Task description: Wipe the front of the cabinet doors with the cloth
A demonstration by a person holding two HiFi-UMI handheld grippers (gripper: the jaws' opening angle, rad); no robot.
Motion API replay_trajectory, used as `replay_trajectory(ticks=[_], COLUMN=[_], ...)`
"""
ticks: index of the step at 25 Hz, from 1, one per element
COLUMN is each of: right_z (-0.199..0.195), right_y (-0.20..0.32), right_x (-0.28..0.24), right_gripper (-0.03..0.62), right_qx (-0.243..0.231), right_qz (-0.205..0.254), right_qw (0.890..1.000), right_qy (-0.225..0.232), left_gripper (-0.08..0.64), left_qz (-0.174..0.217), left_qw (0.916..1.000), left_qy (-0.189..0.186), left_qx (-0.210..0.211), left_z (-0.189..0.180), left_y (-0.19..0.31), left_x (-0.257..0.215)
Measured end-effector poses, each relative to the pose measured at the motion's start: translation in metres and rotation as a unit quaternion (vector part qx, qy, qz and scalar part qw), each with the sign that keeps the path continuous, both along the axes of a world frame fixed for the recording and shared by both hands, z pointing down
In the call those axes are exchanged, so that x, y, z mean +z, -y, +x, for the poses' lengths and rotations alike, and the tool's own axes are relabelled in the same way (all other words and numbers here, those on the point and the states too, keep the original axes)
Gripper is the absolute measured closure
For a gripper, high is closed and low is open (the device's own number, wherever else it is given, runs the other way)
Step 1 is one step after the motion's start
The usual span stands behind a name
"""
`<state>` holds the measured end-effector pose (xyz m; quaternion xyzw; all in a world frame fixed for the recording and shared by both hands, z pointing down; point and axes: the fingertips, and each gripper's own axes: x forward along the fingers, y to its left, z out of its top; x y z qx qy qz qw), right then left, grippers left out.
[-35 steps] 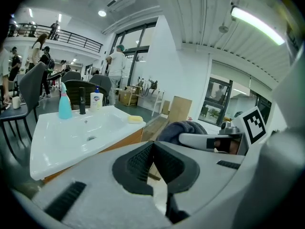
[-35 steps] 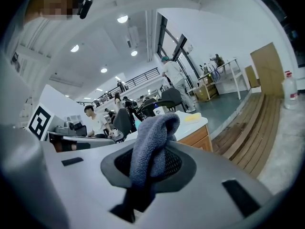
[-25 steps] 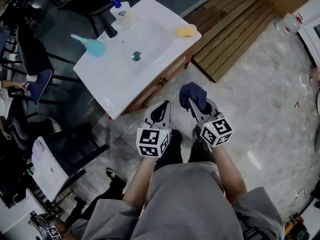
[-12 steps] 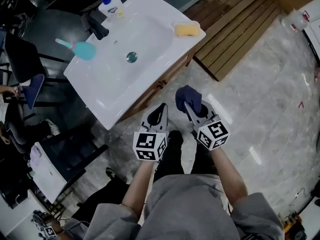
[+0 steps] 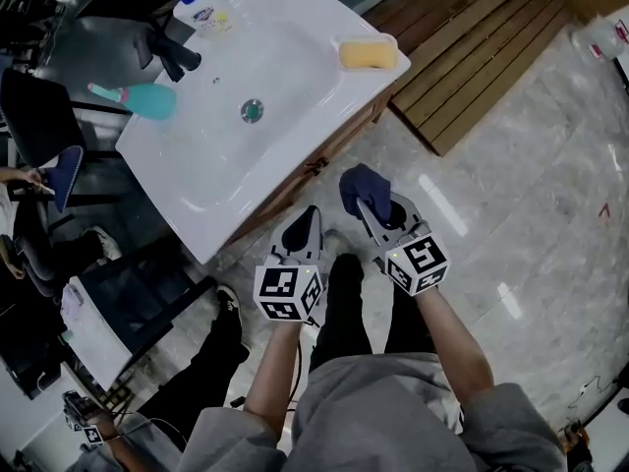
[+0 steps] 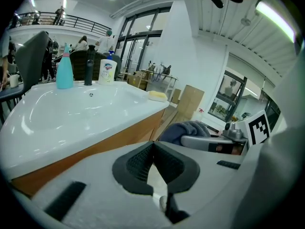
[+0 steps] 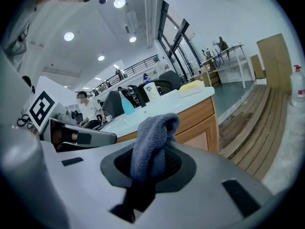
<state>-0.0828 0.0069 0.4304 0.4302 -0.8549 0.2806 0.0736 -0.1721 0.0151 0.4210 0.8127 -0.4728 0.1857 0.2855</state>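
Cloth (image 5: 362, 187) in right hand-held gripper (image 5: 371, 207), near cabinet (image 5: 332, 149)

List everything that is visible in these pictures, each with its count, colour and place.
washbasin: one, white, on the cabinet
cabinet: one, brown wood, under the washbasin
sponge: one, yellow, on a washbasin corner
spray bottle: one, teal, on the washbasin rim
soap bottle: one, white with blue cap, near the faucet
faucet: one, black, on the washbasin rim
wooden decking: one, brown, on the floor
cloth: one, dark blue, in right gripper
left gripper: grey, shut, empty
right gripper: grey, shut on cloth
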Motion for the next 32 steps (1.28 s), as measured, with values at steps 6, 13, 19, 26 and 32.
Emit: replay_trajectory(ticks=[6, 13, 19, 26, 32], right_z=[-0.012, -0.035, -0.055, -0.064, -0.081], right_y=[0.011, 0.026, 0.039, 0.046, 0.054], right_x=[0.029, 0.068, 0.097, 0.117, 0.124], right_gripper=[0.531, 0.531, 0.531, 0.531, 0.532], right_qx=[-0.041, -0.086, -0.127, -0.150, -0.161], right_qz=[0.012, 0.023, 0.032, 0.038, 0.042], right_qw=[0.999, 0.995, 0.989, 0.986, 0.984], right_qy=[-0.020, -0.041, -0.065, -0.069, -0.066], left_gripper=[0.552, 0.552, 0.552, 0.552, 0.552], left_qz=[0.004, 0.010, 0.006, 0.003, -0.006], left_qw=[0.9999, 0.9997, 0.9993, 0.9989, 0.9988], left_qy=[0.014, 0.014, 0.020, 0.028, 0.033], left_qx=[-0.006, -0.016, -0.033, -0.038, -0.034], left_z=[0.005, 0.004, -0.004, -0.010, -0.010], left_y=[0.007, 0.018, 0.023, 0.026, 0.026], left_x=[0.018, 0.044, 0.065, 0.083, 0.098])
